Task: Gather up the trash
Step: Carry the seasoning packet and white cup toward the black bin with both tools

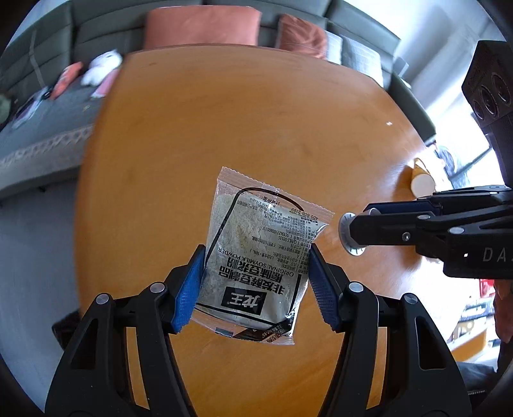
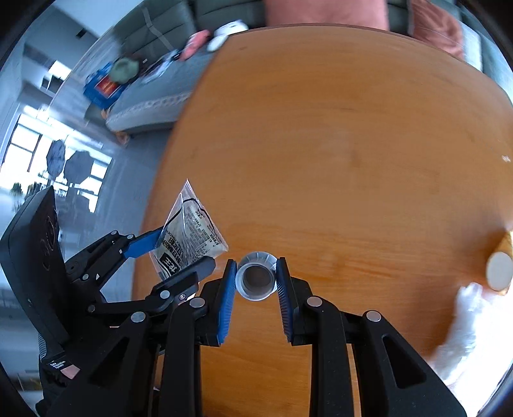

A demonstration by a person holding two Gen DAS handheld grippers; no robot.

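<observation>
1. The left gripper pinched a clear soymilk powder sachet between its blue pads, holding it up above the wooden table.
2. The sachet's print read "ORIGINAL SOYMILK POWDER", upside down in the left wrist view, beneath larger Chinese characters and a black logo block. Near its far sealed edge stood the number "400 606 2199", and a code line of which "Q/HLS 0053S" could be made out; the finer print was too small to read.
3. The right gripper was closed on a small clear plastic cup, its mouth turned toward the right wrist camera and something dark at its bottom. From the left wrist view the cup showed at the tip of the right gripper, just beside the sachet's right edge but apart from it.
4. The letters "DA" were visible on the right gripper's black body; the rest was cut off at the frame edge.
5. A paper cup lay on its side near the table's right edge, with crumpled clear plastic close by.
6. The tabletop's broad middle and far part showed bare wood. Beyond its far edge stood a grey sofa with pink cushions.
</observation>
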